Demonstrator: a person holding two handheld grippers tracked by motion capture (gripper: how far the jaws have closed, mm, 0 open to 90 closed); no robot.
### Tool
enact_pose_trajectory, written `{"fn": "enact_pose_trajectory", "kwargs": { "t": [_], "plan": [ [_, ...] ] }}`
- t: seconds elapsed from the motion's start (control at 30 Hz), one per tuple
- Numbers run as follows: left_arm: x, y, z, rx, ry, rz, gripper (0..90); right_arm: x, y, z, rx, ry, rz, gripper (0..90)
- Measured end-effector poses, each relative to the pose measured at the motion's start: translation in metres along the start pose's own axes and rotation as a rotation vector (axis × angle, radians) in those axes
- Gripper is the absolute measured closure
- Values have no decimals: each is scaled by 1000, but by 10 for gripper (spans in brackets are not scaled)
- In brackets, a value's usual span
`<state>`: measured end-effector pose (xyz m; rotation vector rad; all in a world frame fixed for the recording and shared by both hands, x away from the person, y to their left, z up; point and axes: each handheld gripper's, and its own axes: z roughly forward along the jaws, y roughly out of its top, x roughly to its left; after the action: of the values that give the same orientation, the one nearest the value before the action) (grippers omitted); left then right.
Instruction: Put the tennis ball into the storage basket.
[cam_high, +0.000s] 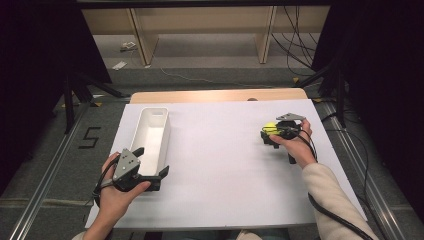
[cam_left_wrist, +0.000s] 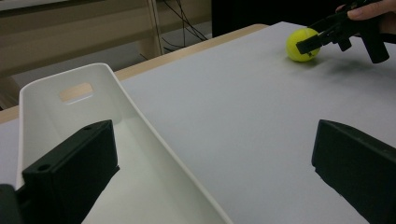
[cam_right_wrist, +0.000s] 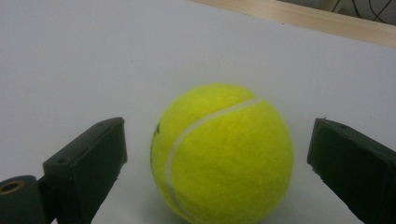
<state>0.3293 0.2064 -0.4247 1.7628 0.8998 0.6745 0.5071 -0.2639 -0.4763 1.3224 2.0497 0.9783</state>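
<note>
A person sits at a white tabletop (cam_high: 225, 170) with a hand-held gripper in each hand. The landmark here is a long white plastic bin (cam_high: 150, 136) with a handle slot in its far end wall, lying lengthwise on the left part of the tabletop.

Well to the right of the bin, a yellow-green tennis ball (cam_high: 270, 127) rests on the tabletop. The right hand-held gripper (cam_high: 270, 133) is down at the ball, its jaws spread wide with one on either side of it. In the right gripper view there is a clear gap between each black jaw and the tennis ball (cam_right_wrist: 223, 154), so nothing is clamped; the ball sits on the white surface.

The left hand-held gripper (cam_high: 151, 166) sits at the near end of the bin, also spread wide and holding nothing. In the left gripper view one jaw hangs over the inside of the bin (cam_left_wrist: 70, 121) and the other over bare tabletop to the right of the bin's side wall.
</note>
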Motion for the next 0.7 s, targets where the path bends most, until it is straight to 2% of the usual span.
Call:
{"fn": "enact_pose_trajectory", "kwargs": {
  "t": [0.7],
  "plan": [
    [0, 0, 0, 0, 2, 2, 0, 0, -1, 13, 26, 1, 7, 108]
  ]
}}
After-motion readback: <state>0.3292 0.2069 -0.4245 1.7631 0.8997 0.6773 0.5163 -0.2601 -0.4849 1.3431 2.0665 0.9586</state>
